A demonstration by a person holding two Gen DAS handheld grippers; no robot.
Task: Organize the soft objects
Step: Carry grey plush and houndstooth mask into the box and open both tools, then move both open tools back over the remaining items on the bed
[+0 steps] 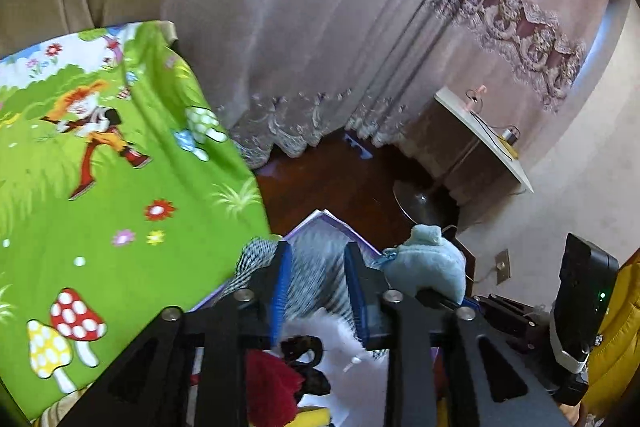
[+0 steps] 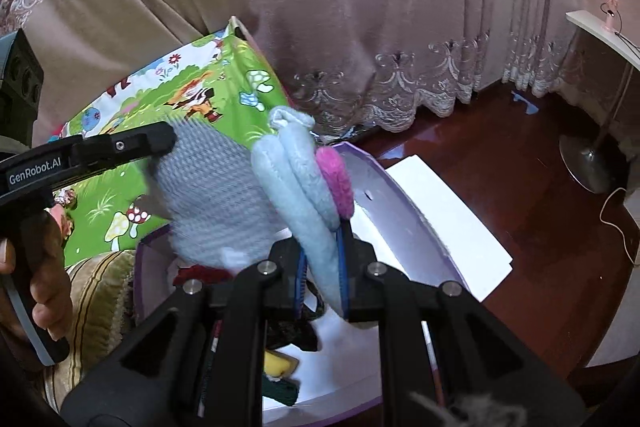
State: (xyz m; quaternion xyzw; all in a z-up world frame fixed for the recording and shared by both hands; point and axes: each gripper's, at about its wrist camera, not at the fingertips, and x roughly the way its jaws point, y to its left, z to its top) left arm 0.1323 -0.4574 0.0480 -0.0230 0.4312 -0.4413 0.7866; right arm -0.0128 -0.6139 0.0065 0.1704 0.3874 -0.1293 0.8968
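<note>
Both soft pieces hang over the purple box [image 2: 404,203]. The left hand-held gripper [image 1: 316,267] stands apart around the grey knit item [image 2: 208,187], seemingly mid-release; the right hand-held gripper [image 2: 322,269] is clamped on the blue plush [image 2: 296,179], which likely needs dropping next.

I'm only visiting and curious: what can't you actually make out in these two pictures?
- Items low in the purple box: both wrist views, hidden behind gripper frames; only scraps show.
- Grey knit item: motion-blurred in both views, so the left gripper grip on it is unclear.
- Things on the white shelf: too small.
- Light blue plush: its lower end is covered by the right gripper.
</note>
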